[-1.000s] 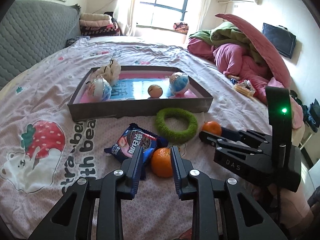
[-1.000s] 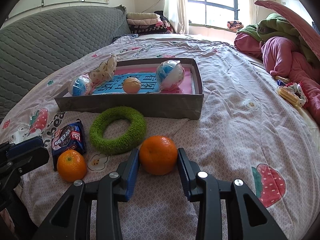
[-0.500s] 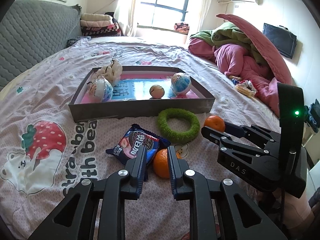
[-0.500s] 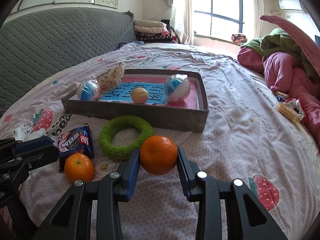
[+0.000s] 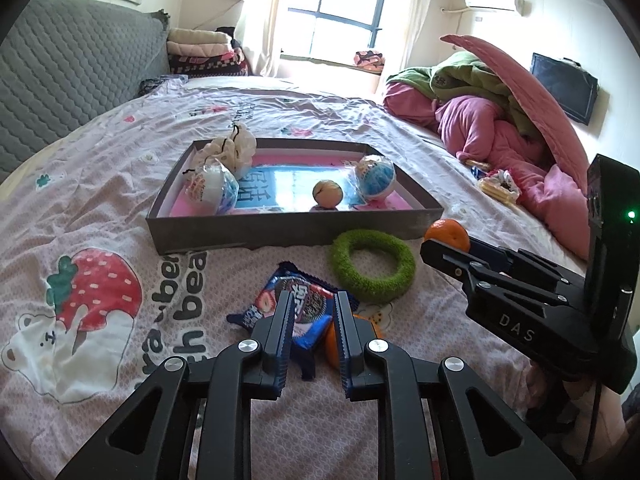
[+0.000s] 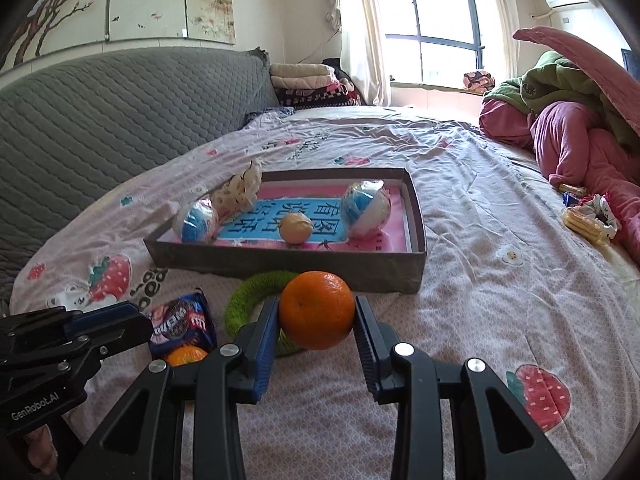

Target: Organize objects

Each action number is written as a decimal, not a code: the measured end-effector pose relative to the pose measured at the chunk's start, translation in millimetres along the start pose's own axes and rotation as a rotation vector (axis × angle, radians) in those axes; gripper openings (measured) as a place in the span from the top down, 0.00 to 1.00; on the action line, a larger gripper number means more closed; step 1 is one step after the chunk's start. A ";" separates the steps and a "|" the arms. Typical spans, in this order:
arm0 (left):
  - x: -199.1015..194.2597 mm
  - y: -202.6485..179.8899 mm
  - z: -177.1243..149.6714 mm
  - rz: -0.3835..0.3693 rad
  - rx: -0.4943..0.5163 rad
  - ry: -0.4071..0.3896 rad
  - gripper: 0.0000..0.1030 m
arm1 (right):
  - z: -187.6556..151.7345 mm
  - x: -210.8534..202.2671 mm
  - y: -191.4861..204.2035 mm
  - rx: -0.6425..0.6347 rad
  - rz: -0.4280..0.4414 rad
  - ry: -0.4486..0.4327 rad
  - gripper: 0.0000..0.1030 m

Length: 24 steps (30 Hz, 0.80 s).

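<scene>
My right gripper (image 6: 316, 320) is shut on an orange (image 6: 317, 310) and holds it above the bed, just in front of the grey box (image 6: 280, 264). That orange also shows in the left wrist view (image 5: 447, 232). My left gripper (image 5: 312, 312) is narrowly open and empty, raised above a blue cookie packet (image 5: 296, 312) and a second orange (image 5: 333, 346) that lie on the bedsheet. A green fuzzy ring (image 5: 372, 264) lies in front of the box. The box holds two blue-and-white wrapped balls, a small yellowish ball (image 5: 327, 193) and a cream pouch (image 5: 230, 150).
A grey quilted headboard (image 6: 100, 120) runs along the left. Pink and green bedding (image 5: 500, 120) is piled at the right, with a snack bundle (image 6: 588, 220) beside it. Folded blankets (image 5: 204, 54) sit by the window.
My right gripper has lifted the orange off the bed. My left gripper has narrowed, pulled back and risen, leaving the second orange on the sheet beside the packet.
</scene>
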<state>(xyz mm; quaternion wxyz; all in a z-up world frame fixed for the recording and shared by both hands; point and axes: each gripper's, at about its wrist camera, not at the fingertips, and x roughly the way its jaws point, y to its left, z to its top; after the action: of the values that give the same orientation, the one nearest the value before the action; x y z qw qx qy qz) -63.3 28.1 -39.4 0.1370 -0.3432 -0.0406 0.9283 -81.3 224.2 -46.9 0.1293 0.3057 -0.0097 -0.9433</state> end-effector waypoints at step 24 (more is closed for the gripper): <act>26.5 16.8 33.7 0.011 -0.002 -0.036 0.81 | 31.4 17.1 10.2 -0.043 0.004 -0.044 0.64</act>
<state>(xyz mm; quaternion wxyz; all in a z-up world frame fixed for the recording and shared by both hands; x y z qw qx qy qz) -108.2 20.2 -33.2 0.1310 -0.3268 -0.0421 0.9350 -110.3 208.2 -30.1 0.1374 0.2821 0.0075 -0.9495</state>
